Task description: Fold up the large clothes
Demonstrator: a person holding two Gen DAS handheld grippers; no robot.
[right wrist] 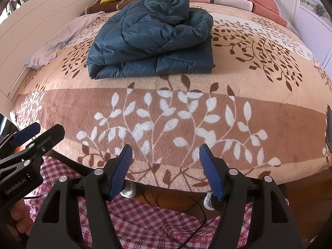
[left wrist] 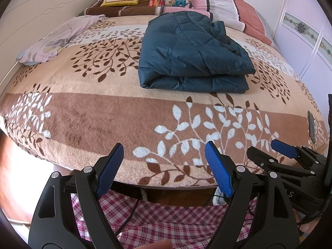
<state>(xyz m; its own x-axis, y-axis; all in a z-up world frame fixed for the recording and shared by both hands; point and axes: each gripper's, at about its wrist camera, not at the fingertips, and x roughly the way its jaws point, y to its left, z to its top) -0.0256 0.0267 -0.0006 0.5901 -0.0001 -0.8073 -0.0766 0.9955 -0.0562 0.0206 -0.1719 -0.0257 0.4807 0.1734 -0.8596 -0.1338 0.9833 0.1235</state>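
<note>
The dark blue quilted jacket lies folded in a thick bundle on the bed, well ahead of both hand-held grippers; folding looks essentially done. The left hand-held gripper and right hand-held gripper hang spread, holding nothing.

A dark teal quilted jacket lies folded into a thick, layered bundle on the bed. In the left wrist view it sits toward one o'clock from centre. Its top layer is rumpled.
</note>
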